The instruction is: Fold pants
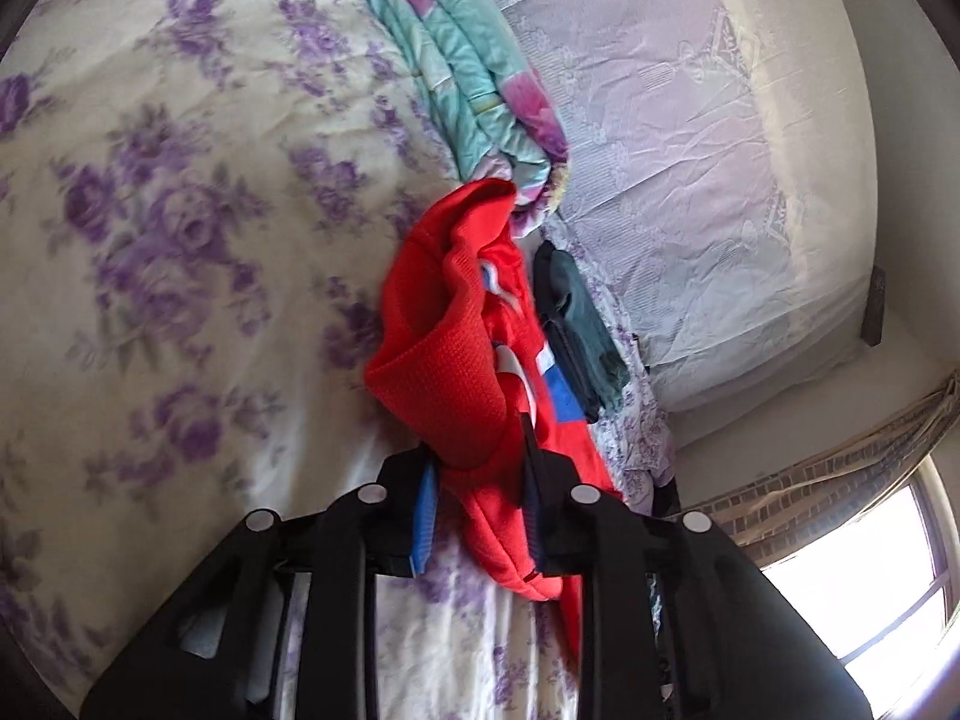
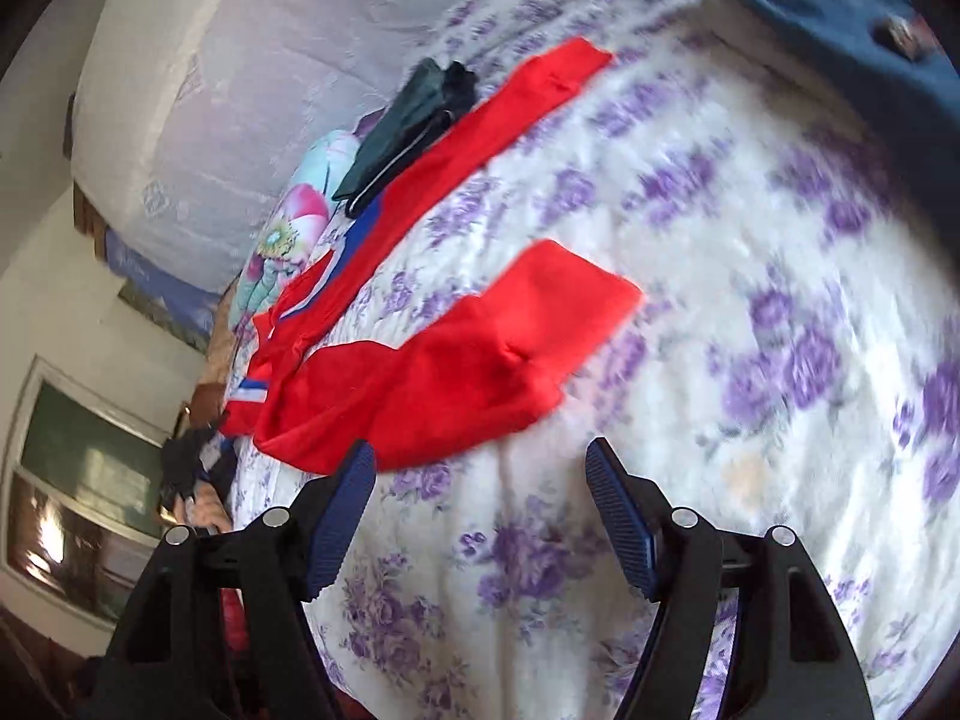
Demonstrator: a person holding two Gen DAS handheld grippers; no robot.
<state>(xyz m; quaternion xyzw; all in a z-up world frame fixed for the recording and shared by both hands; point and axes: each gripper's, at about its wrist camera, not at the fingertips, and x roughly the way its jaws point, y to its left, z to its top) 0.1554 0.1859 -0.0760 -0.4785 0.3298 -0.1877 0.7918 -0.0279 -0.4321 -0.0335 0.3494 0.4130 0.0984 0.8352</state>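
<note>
A: Gripping red track pants, the left gripper has its jaws nearly closed on a bunched fold of the cloth, at six o'clock in the left wrist view.

B: And the right gripper?

A: Its jaws are wide apart and empty, above a purple-flowered bedspread. Both red legs spread across the bed toward one o'clock. A dark green folded garment lies beside the far leg, at eleven o'clock.

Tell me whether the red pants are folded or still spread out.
Spread, not folded. In the right wrist view the red pants lie on the bed with both legs splayed apart; the left tool grips one bunched end.
</note>
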